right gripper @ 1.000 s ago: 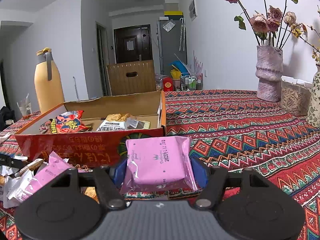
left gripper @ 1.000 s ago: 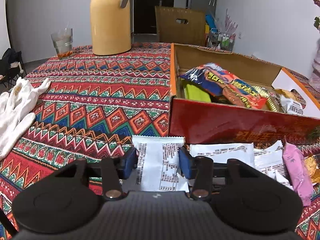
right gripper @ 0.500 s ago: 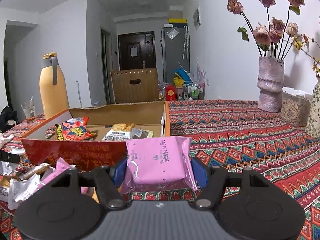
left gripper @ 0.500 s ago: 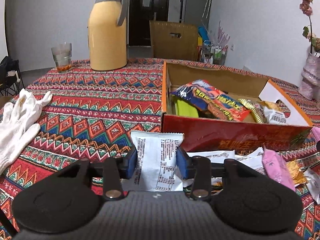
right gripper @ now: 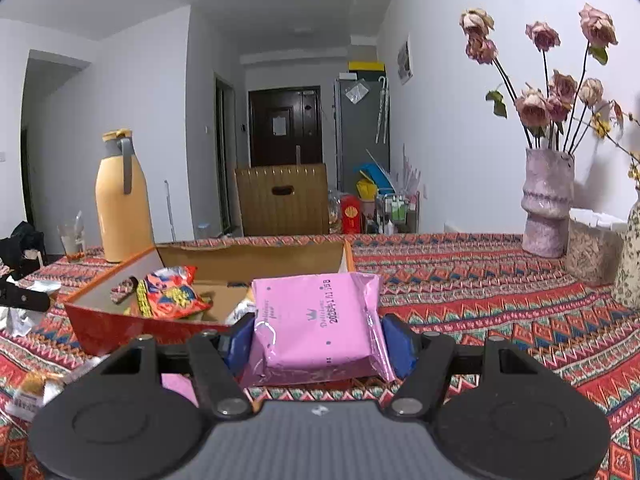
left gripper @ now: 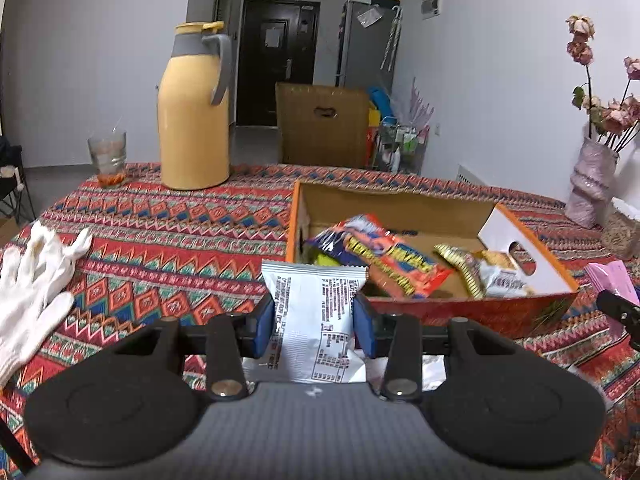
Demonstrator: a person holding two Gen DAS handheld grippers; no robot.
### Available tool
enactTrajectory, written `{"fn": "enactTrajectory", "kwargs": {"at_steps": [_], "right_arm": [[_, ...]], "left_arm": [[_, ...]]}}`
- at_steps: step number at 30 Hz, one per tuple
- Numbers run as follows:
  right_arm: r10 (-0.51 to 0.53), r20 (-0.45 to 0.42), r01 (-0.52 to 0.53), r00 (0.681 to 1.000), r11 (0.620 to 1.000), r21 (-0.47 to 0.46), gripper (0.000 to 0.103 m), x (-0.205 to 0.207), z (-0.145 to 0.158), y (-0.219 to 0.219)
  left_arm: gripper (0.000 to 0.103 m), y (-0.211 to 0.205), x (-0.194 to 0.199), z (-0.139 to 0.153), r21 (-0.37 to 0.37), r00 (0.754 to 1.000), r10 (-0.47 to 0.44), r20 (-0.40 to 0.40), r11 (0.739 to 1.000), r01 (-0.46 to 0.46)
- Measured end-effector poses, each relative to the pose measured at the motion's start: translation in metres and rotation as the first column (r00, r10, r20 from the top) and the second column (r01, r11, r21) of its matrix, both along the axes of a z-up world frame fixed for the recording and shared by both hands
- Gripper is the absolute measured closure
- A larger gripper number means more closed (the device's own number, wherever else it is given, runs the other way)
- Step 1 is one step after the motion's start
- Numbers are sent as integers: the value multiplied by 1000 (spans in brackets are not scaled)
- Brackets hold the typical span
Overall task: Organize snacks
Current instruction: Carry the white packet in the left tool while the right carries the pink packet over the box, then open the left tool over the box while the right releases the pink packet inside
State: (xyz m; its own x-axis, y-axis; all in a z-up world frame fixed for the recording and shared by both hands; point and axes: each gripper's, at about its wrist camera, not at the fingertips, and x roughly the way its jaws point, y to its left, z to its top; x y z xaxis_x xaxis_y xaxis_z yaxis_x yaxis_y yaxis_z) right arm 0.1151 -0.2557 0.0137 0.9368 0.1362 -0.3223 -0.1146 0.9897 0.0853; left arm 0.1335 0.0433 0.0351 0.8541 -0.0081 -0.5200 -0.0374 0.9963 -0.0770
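My left gripper (left gripper: 314, 326) is shut on a white snack packet (left gripper: 316, 308) with black print, held above the patterned cloth just left of the red cardboard box (left gripper: 472, 312). Inside the box lie a red-and-blue chip bag (left gripper: 380, 256) and several smaller wrapped snacks. My right gripper (right gripper: 320, 340) is shut on a pink snack packet (right gripper: 320, 320), raised near the box's (right gripper: 120, 328) right front corner. A few loose packets (right gripper: 32, 392) lie on the table in front of the box. The pink packet's edge (left gripper: 612, 276) shows at the right of the left wrist view.
A yellow thermos jug (left gripper: 194, 116) and a glass (left gripper: 107, 158) stand at the table's far left. White gloves (left gripper: 32, 284) lie at the left edge. A pink vase with dried roses (right gripper: 546, 204) and a container (right gripper: 592, 248) stand at the far right.
Both grippers have risen with their packets, so the box's inside shows more. The left jaws drew in slightly on the white packet.
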Motion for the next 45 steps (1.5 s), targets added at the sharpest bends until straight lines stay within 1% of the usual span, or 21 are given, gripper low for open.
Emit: {"fn": "enactTrajectory", "kwargs": {"at_steps": [6, 12, 17, 23, 29, 34, 41, 45], "right_arm": [[25, 29, -25, 999, 1000, 3, 36, 10, 12, 8], [51, 38, -51, 998, 999, -1, 36, 30, 22, 18], [76, 38, -75, 996, 997, -7, 36, 51, 28, 27], [87, 15, -87, 996, 996, -23, 36, 79, 31, 41], [69, -9, -69, 998, 997, -28, 36, 103, 26, 51], [43, -22, -44, 999, 999, -28, 36, 113, 12, 49], [65, -58, -67, 996, 998, -21, 36, 122, -3, 54], [76, -81, -78, 994, 997, -24, 35, 123, -8, 55]], "left_arm": [[61, -13, 12, 10, 11, 1000, -21, 14, 1000, 21], [61, -27, 29, 20, 23, 999, -33, 30, 999, 33], [61, -36, 47, 27, 29, 999, -26, 42, 999, 24], [61, -39, 67, 29, 15, 999, 2, 51, 1000, -3], [61, -38, 88, 24, 5, 997, 40, 67, 999, -40], [61, -32, 96, 9, -6, 996, 56, 64, 998, -55], [61, -27, 104, -4, -10, 998, 49, 37, 999, -48], [60, -25, 103, -7, -20, 998, 46, 33, 999, -45]]}}
